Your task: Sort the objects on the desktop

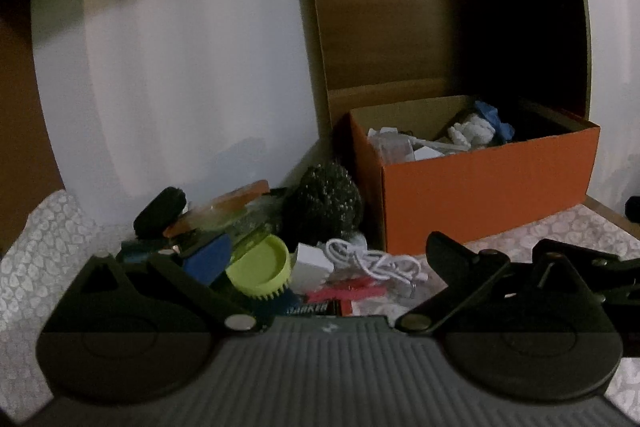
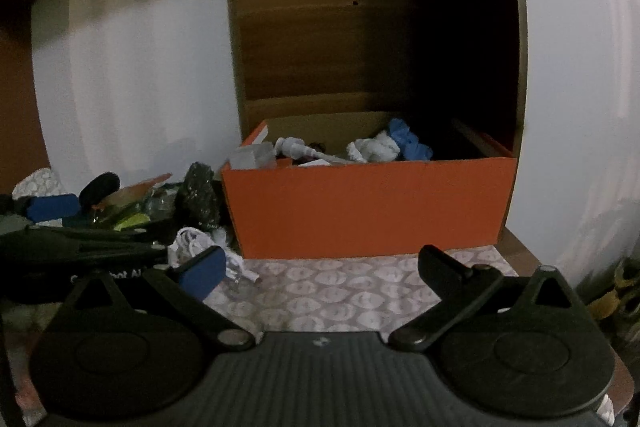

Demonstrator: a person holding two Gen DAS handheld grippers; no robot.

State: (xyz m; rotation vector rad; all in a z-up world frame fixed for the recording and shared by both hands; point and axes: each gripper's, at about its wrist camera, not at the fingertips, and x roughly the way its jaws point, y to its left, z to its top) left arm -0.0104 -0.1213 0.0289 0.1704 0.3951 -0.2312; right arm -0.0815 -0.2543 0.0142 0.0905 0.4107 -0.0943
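Both the left gripper [image 1: 326, 259] and right gripper [image 2: 324, 263] hang wide open and empty between picks; the next move calls for lifting the white cable [image 1: 374, 261] from the pile into the orange box [image 2: 368, 203].

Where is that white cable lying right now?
In the left wrist view, the white cable lies coiled on the patterned mat, just left of the orange box and below the dark scrubber ball.

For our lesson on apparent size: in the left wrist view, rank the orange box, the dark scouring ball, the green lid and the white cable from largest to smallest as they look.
1. Orange box
2. Scouring ball
3. Green lid and white cable: they look alike in spread, so I will not rank them. The lid also lies nearer the camera.
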